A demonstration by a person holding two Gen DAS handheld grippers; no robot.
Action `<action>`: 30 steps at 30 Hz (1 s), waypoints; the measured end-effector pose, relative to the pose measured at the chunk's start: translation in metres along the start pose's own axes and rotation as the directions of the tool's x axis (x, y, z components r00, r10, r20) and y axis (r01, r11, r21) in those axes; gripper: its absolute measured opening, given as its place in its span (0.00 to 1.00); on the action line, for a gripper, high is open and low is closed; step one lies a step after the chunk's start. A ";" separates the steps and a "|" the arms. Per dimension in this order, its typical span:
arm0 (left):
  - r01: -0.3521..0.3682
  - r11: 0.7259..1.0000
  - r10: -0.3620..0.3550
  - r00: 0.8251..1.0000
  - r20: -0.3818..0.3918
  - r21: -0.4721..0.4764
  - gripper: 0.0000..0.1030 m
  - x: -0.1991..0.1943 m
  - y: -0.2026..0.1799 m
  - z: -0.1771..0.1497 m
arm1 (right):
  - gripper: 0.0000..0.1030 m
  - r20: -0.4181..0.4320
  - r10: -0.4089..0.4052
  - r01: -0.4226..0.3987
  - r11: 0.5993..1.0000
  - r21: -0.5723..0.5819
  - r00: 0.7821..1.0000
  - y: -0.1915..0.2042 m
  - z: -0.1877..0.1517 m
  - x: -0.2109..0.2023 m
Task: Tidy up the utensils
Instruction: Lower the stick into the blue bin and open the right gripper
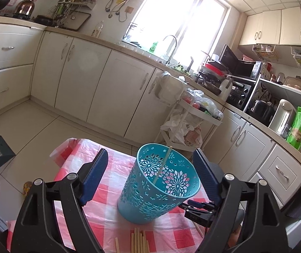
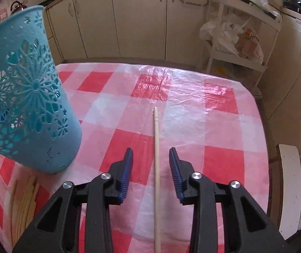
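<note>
Barely started I'd say: one chopstick stands in the blue basket, mid-frame, between the left hand-held gripper fingers, spread wide and not touching. A pile of chopsticks waits lower left. The right hand-held gripper, tilted down, straddles a lone chopstick, pads narrow but clear.

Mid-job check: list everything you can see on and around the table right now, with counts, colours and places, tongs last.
Basket: one, turquoise, cut-out flower pattern, on the table between the open left fingers.
Chopstick in basket: one, pale, leaning on the rim.
Loose chopstick: one, pale wood, flat on the cloth between the right fingers, untouched.
Chopstick pile: several, pale, near edge of the table beside the basket.
Tablecloth: one, red and white check, plastic.
Trolley: one, white, holding bags, beyond the table.
Left tongs: black, blue pads, open.
Right tongs: black, blue pads, open.
</note>
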State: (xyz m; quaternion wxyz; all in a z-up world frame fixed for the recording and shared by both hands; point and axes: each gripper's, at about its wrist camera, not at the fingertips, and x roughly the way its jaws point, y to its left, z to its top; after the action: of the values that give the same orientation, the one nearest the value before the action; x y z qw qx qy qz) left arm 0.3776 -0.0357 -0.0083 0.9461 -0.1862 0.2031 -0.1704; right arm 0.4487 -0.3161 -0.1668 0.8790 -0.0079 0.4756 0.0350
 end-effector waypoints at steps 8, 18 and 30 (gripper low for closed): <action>-0.015 1.000 0.015 1.000 0.001 -0.018 0.76 -0.007 0.009 -0.001 | 0.06 0.122 0.051 -0.063 0.994 0.091 0.991 -0.008 -0.014 -0.048; -0.013 0.997 0.018 0.997 0.070 -0.075 0.76 -0.033 -0.001 -0.001 | 0.06 0.886 0.171 -0.579 0.805 0.126 0.431 0.004 0.012 -0.205; -0.043 0.993 0.055 0.993 0.106 -0.106 0.77 -0.049 0.020 0.007 | 0.09 0.824 0.121 -0.473 0.860 0.191 0.553 0.059 0.038 -0.131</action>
State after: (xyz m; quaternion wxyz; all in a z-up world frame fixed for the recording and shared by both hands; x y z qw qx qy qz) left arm 0.3430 0.0028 0.0049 0.9486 -0.2391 0.1645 -0.1260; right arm 0.4048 -0.2623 -0.0351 0.9591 0.2665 0.0298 0.0905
